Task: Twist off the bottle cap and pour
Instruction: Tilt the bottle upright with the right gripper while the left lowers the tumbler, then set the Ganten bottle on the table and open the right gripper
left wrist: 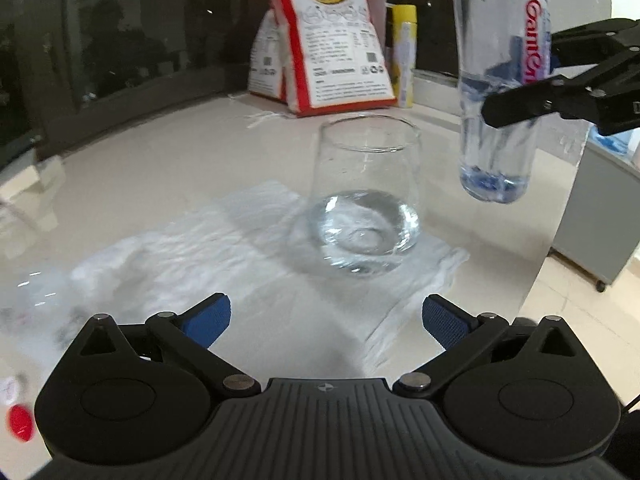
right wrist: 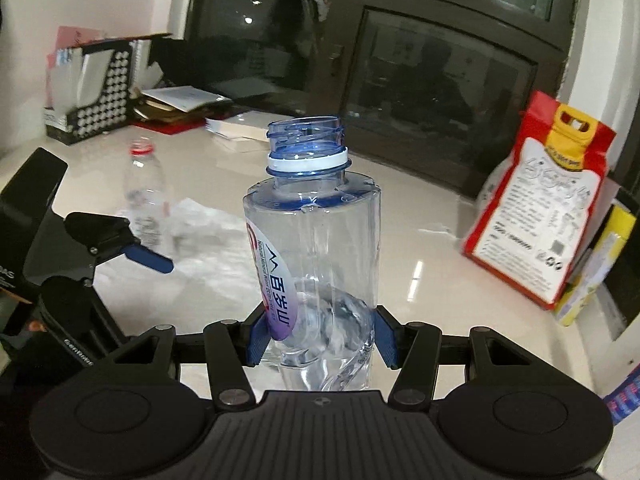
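Wide pale countertop (left wrist: 168,168) under everything, dark window (right wrist: 432,60) behind it; red-and-white pouch bag (left wrist: 332,52) standing upright at the back beside a yellow carton (left wrist: 404,56); crumpled white cloth (left wrist: 224,248) spread on the counter, carrying a stemless glass (left wrist: 366,196) with a little water pooled in its base; uncapped water bottle (right wrist: 316,248) raised clear of the counter and roughly upright, to the right of the glass and apart from it, water low in its body, open threaded neck uppermost and cropped by the frame edge in the left wrist view; right gripper (right wrist: 320,340) angled downward, blue pads clenched on the bottle's lower body; left gripper (left wrist: 326,320) also tilted downward, short of the glass, jaws spread fully with nothing between them; second clear bottle with a red cap (right wrist: 142,196) far left on the counter, blurred; small red blob (left wrist: 20,422) at the lower left edge, too smeared to identify.
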Motion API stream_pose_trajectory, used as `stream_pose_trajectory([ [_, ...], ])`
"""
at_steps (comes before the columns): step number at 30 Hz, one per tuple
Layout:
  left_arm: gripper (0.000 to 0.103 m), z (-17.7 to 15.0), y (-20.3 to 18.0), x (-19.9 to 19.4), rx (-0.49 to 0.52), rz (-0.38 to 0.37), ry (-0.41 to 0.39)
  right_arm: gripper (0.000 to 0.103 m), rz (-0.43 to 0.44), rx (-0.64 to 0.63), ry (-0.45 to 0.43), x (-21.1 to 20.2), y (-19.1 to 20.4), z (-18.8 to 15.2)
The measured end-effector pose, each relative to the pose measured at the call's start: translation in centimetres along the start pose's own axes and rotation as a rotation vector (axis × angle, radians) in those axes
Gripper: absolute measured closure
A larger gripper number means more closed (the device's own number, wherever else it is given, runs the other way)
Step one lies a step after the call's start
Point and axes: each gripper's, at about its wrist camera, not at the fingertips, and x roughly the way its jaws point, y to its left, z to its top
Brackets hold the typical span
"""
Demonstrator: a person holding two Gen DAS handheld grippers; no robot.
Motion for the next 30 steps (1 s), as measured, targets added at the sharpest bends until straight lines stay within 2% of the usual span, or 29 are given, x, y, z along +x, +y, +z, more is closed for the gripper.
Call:
stream_pose_trajectory([
  [5,0.000,-1.1,0.4,-2.0,0.022,0.052,-0.007,0.047,0.067,0.022,-0.012,-0.1,1.7,0.6],
  [9,0.000,-1.9,1.1,-3.3,-0.002,0.068,-0.017,0.047,0.119,0.035,-0.026,0.7,3.3,1.5],
  [17,0.000,-4.0,2.9,-5.8,-0.074,0.126,-0.012,0.047,0.164,0.082,-0.056,5.0,5.9,3.4],
  [23,0.000,-4.9,3.9,-6.5,-0.113,0.163,-0.006,0.047,0.152,0.097,-0.075,9.2,8.0,3.7],
  [30,0.000,-5.4,5.0,-6.7,-0.141,0.193,0.009,0.047,0.067,0.125,-0.091,13.5,9.0,3.0],
])
